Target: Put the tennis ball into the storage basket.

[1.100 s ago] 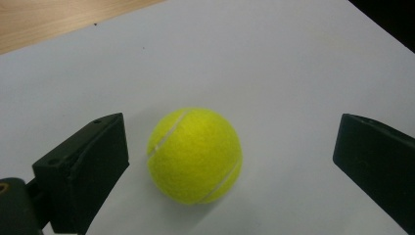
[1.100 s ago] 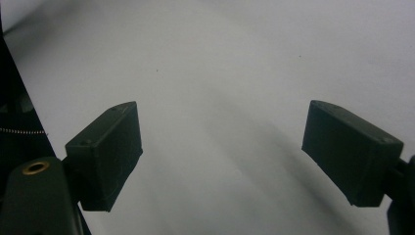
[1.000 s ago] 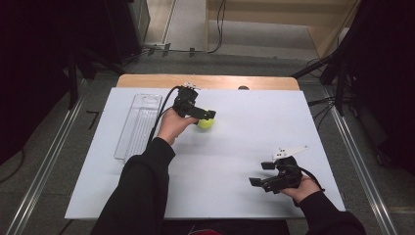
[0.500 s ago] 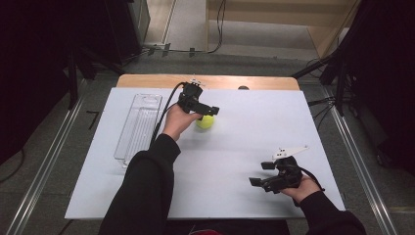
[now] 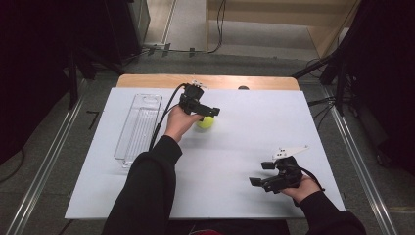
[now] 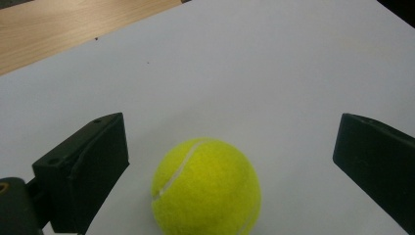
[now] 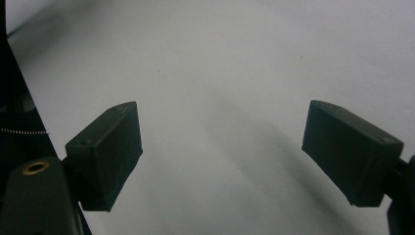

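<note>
The left claw (image 5: 209,113) hangs wide open over the fuzzy yellow-green tennis ball (image 6: 206,188), which sits on the white counter (image 5: 254,132) between the jaws, touching neither. The ball sits nearer one jaw, so closing now could nudge it and send it rolling away. The right claw (image 5: 263,175), open and empty, rests well apart.

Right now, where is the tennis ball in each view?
High view: tennis ball sits above centre, beside the left claw.
Left gripper view: ball at bottom centre, between open jaws, untouched.
Right gripper view: white table, not the ball.
Shared landmark: the white table.
</note>
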Demonstrator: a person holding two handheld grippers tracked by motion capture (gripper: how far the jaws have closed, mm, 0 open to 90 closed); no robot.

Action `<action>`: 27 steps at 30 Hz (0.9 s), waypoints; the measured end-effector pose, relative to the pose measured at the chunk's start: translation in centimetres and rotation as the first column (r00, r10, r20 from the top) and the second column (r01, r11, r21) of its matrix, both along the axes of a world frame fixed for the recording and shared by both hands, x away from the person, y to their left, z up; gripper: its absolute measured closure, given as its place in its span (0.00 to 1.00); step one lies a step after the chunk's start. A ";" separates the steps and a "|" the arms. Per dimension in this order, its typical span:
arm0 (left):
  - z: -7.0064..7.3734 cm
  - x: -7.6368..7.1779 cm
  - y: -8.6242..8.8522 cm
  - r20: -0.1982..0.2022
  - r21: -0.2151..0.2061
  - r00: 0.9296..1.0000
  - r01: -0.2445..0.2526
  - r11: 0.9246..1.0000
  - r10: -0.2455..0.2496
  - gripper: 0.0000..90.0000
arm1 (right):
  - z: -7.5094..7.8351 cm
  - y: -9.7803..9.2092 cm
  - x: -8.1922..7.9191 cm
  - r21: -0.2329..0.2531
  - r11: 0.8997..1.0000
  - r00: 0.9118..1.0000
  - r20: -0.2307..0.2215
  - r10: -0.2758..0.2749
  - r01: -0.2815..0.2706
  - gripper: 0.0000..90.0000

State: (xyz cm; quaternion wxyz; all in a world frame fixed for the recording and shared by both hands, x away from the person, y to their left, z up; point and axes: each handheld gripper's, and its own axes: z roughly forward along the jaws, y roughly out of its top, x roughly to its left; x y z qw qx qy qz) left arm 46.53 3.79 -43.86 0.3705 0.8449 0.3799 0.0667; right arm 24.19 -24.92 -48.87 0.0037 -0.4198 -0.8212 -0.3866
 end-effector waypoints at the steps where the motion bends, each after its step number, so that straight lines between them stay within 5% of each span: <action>1: -0.1 0.0 0.0 0.002 0.004 1.000 0.002 1.000 -0.002 0.01 | 0.0 0.0 0.0 0.000 1.000 1.000 0.000 0.000 0.000 0.14; 27: -2.5 0.0 0.0 -0.021 -0.007 1.000 -0.007 1.000 0.007 0.01 | 0.0 0.0 0.0 -0.003 1.000 1.000 0.001 0.002 -0.002 0.14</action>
